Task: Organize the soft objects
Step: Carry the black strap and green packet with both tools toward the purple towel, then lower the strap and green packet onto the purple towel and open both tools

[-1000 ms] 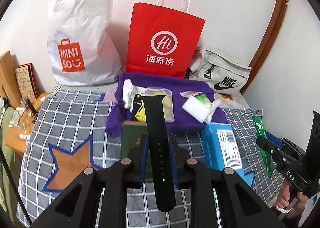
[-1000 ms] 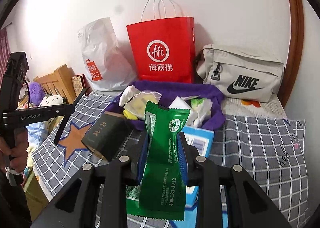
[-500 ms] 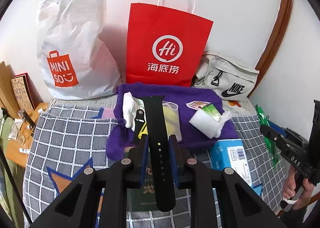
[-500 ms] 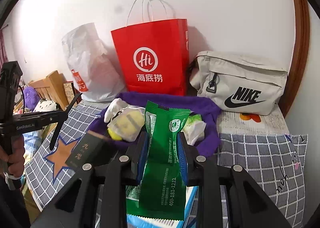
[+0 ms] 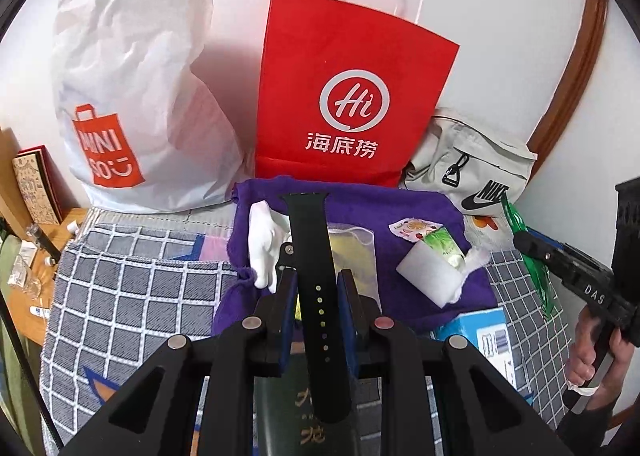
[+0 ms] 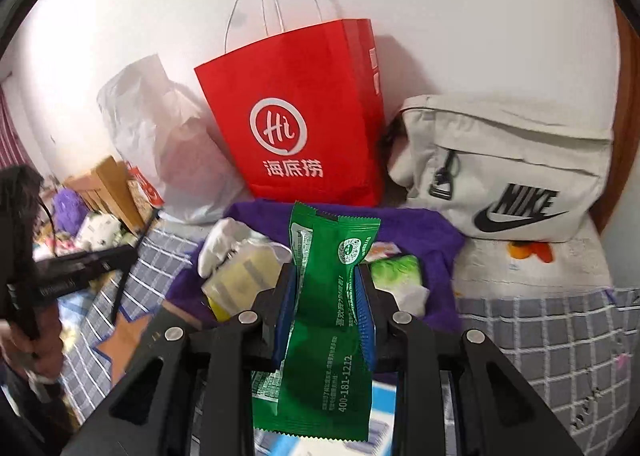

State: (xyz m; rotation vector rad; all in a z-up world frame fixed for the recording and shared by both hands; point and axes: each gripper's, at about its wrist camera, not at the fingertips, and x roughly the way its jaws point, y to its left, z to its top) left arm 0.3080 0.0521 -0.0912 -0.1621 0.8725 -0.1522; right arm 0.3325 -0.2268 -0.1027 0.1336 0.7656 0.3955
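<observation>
We are gripping a long black rubber watch strap (image 5: 318,296) in the left gripper (image 5: 317,288); its blue-padded jaws are pressing nearly shut on the strap's punched middle, and the strap is running up the centre of the left wrist frame, its wide end reaching over the purple fleece cloth (image 5: 404,212). In the right gripper (image 6: 325,296) we are pinching a crinkled green foil snack packet (image 6: 320,336), the jaws squeezing its middle while its printed lower part is hanging down to the bottom of the right wrist frame.

Just past both sets of tongs, the purple cloth is lying across the middle of each frame on a grey-and-white checked bed cover (image 5: 132,296). On it we are seeing a white cotton glove (image 5: 262,244), a clear pouch with yellow contents (image 5: 356,256) and a white tissue pack with green print (image 5: 434,272). At the lower centre of the left frame a dark green book (image 5: 288,412) is sitting under the strap, and a blue box (image 5: 486,340) is lying at lower right.

Along the white wall at the top, a white plastic shopping bag (image 5: 132,88) is standing at upper left, a red paper carrier bag (image 5: 352,96) in the centre, and a beige canvas sling bag (image 6: 508,168) at right.
</observation>
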